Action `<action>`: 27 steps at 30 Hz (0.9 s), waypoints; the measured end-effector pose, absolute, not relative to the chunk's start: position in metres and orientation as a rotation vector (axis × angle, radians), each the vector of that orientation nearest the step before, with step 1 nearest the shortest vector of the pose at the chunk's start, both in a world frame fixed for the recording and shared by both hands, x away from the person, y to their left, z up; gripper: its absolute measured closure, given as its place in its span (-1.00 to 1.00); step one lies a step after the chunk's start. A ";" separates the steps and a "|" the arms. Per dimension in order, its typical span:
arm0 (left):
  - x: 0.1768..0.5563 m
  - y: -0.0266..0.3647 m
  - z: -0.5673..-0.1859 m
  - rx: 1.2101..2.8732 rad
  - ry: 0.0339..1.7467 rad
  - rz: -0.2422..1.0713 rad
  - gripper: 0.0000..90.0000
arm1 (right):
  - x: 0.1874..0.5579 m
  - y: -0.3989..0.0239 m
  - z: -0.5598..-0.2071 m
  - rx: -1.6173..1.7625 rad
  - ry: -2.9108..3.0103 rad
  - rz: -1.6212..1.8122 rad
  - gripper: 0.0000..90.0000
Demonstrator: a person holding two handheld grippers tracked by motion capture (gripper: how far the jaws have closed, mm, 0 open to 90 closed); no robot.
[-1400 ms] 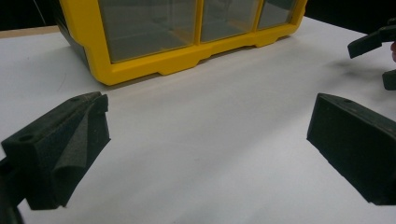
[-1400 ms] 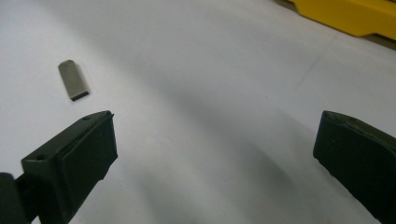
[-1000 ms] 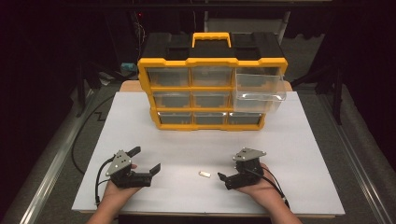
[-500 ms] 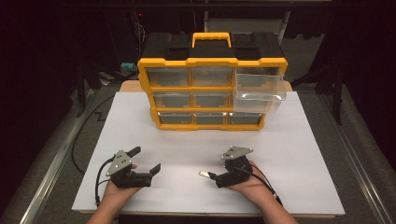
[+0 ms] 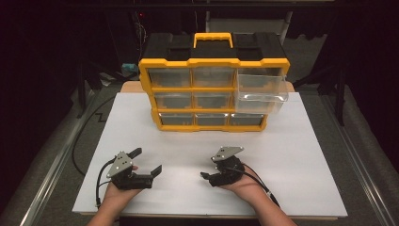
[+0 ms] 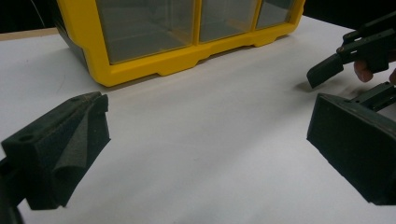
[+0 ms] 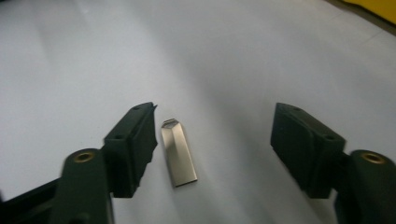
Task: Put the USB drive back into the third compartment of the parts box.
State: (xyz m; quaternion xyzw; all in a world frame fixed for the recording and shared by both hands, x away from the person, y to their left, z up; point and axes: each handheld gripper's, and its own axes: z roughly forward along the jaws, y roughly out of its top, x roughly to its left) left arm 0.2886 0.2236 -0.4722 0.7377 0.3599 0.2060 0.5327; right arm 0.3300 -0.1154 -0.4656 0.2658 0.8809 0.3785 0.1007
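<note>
A small silver metal stick (image 7: 179, 156) lies flat on the white board (image 5: 301, 155), between the jaws of my right gripper (image 7: 215, 140). It rests close to the left jaw and well clear of the other. Those jaws have just been closing around it, and the pads do not press it. From above, my right gripper (image 5: 207, 178) points left near the board's front edge and covers the stick. My left gripper (image 5: 147, 161) rests open on the board to the left, nothing between its jaws (image 6: 208, 135). One of the right gripper's fingers (image 6: 324, 74) shows in the left gripper view.
A yellow drawer organiser (image 5: 211, 89) with a black top stands at the back of the board. Its upper right clear drawer (image 5: 261, 87) is pulled out. Cables trail from both grippers toward the front edge. Bare board lies between the grippers and the organiser (image 6: 177, 60).
My right gripper has slid left along the board until its jaws straddle the silver stick, and the jaws have narrowed. The left gripper has kept still.
</note>
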 end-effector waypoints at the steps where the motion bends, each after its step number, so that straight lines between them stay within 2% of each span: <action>1: 0.289 0.224 -0.472 1.759 0.857 0.491 -0.99 | 0.330 -0.115 -0.466 0.773 2.606 1.111 -0.13; 9: 0.289 0.223 -0.472 1.759 0.855 0.493 -0.99 | 0.326 -0.115 -0.463 0.727 2.637 1.147 0.31; 27: 0.289 0.223 -0.472 1.759 0.853 0.494 -0.99 | 0.321 -0.110 -0.470 0.637 2.690 1.063 0.55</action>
